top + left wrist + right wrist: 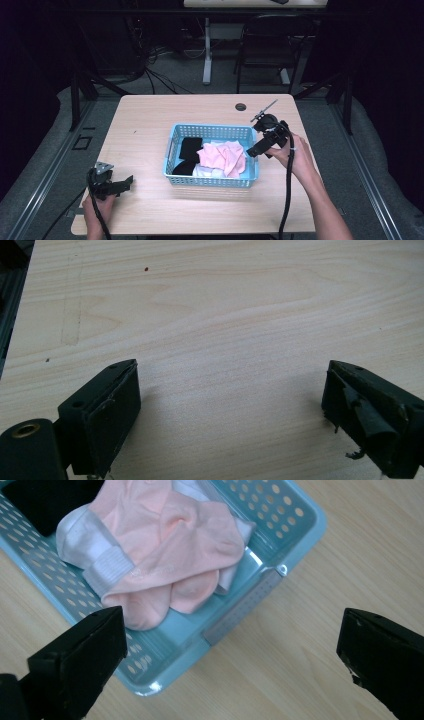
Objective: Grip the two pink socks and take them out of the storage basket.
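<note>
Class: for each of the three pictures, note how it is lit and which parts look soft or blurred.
High view: table bright, surroundings dark, slightly soft overall. Left gripper view: even light, wood grain sharp, soft shadow beside the left gripper. Right gripper view: pink socks and basket fairly sharp, right gripper near and a little blurred.

Bare table [145,120] left of the blue basket [210,132], open tabletop along near edge and far side, basket walls fence in pink socks [222,157] and black socks [187,155], reachable from above, cable hole [241,106] at far edge

Bare forearms; black left claw [129,181] with grey three-cornered plate, black right claw [251,151], thick black cables.
</note>
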A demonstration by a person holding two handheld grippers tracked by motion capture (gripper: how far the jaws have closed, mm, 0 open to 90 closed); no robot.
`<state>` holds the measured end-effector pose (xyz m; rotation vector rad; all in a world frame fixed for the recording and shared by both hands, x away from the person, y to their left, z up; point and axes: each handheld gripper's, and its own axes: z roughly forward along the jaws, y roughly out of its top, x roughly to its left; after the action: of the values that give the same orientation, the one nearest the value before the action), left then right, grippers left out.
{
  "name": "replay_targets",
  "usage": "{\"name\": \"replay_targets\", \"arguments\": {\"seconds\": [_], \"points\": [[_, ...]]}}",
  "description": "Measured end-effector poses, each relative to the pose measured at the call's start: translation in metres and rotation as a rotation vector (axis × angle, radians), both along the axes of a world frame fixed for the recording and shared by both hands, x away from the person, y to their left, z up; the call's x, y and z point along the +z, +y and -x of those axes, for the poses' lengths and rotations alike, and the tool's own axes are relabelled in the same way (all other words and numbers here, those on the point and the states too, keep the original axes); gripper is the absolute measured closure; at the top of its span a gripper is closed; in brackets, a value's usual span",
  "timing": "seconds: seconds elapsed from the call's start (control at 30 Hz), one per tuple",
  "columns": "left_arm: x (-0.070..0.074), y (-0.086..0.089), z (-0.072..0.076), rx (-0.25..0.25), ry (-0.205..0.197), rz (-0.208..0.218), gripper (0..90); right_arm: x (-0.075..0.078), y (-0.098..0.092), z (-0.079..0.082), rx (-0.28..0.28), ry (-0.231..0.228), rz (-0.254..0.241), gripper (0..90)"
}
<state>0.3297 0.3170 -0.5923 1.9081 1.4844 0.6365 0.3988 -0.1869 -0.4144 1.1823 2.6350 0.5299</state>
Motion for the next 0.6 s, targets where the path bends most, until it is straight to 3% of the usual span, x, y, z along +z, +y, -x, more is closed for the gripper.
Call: {"name": "replay_targets", "arguments": {"seconds": [0.37, 0.6], "points": [[0.0, 0.0, 0.0, -0.001, 0.0, 0.0, 8.8, -0.02, 0.043, -0.022, 0.064, 0.072, 0.006, 0.0], [0.0, 0.0, 0.0, -0.001, 0.0, -0.001, 8.8, -0.04, 0.07, -0.038, 0.1, 0.137, 0.044, 0.0]]}}
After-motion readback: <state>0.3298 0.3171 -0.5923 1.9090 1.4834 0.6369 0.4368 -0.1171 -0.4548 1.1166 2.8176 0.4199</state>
